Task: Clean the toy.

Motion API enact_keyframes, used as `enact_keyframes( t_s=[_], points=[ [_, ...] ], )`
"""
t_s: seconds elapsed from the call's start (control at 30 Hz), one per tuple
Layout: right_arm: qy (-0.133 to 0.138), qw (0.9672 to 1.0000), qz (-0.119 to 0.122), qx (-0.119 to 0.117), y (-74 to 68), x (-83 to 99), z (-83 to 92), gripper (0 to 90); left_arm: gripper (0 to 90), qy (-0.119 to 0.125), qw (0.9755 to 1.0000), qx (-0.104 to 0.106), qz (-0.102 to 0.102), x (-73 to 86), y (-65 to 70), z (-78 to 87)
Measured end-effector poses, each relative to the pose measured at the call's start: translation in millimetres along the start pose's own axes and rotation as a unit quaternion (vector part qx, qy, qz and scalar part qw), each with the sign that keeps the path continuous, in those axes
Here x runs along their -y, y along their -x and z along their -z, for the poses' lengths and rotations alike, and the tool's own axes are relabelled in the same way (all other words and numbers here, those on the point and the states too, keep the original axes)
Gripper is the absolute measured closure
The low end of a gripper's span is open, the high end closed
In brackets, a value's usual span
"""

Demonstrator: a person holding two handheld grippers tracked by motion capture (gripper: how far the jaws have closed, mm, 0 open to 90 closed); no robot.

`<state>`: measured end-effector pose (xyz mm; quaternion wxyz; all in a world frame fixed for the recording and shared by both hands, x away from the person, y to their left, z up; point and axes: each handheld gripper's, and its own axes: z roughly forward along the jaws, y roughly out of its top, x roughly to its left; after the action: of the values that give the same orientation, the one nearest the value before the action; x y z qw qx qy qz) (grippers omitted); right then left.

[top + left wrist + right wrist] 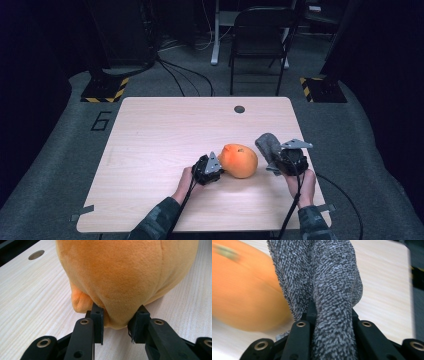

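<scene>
Orange plush toy (239, 160); speckled, seemingly grey-and-white cloth (268, 145).

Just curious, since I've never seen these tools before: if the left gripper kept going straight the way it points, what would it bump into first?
The orange plush toy. The left gripper points straight at it, and its jaws already pinch the plush's lower bulge, so there is no gap left to cross.

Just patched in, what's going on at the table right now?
A person works two hand-held grippers at a wooden table. The left gripper has its jaws pinched on the lower edge of an orange plush toy that rests on the table. The right gripper is shut on a grey terry cloth, held up just to the right of the toy. From these views I cannot tell whether the cloth touches the toy.
</scene>
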<state>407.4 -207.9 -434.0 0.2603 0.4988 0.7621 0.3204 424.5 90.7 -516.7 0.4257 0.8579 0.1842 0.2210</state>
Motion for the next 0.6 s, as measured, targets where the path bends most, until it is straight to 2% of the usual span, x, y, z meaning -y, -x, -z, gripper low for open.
enact_keyframes(
  t_s=[0.07,0.13,0.23,0.4,0.47,0.5,0.53,0.57,0.6],
  points=[
    [-0.014,0.9997,-0.02,0.0,10.8,6.9,-5.7,73.7,70.6,0.006,1.0,-0.002,-0.001,1.0,1.0,-0.4],
    [-0.032,0.999,-0.031,0.005,15.6,12.0,-12.6,73.6,71.4,0.009,1.0,-0.004,-0.002,1.8,1.4,-0.4],
    [-0.045,0.9984,-0.033,0.01,18.9,16.0,-19.8,73.3,72.7,0.013,0.9999,-0.003,-0.001,2.3,1.7,-0.1],
    [-0.042,0.9984,-0.036,0.014,21.7,16.5,-19.6,73.2,75.9,0.042,0.9981,0.018,0.042,0.9,-1.1,3.9],
    [-0.041,0.9983,-0.038,0.014,23.4,15.9,-17.6,73.2,76.4,0.045,0.9976,0.022,0.048,-0.3,-1.1,4.7],
    [-0.039,0.9983,-0.04,0.015,24.1,15.7,-17.0,73.2,76.5,0.051,0.996,0.036,0.064,-3.3,-1.3,6.9],
    [-0.039,0.9983,-0.041,0.015,25.0,15.6,-16.3,73.2,76.6,0.051,0.996,0.036,0.064,-3.3,-1.3,6.9],
    [-0.038,0.9983,-0.042,0.016,25.4,15.6,-15.9,73.2,76.7,0.058,0.9941,0.047,0.079,-7.7,-0.4,10.4],
    [-0.036,0.9983,-0.042,0.016,26.2,15.6,-15.5,73.2,76.6,0.063,0.9933,0.048,0.085,-10.3,0.1,12.8]
  ],
)
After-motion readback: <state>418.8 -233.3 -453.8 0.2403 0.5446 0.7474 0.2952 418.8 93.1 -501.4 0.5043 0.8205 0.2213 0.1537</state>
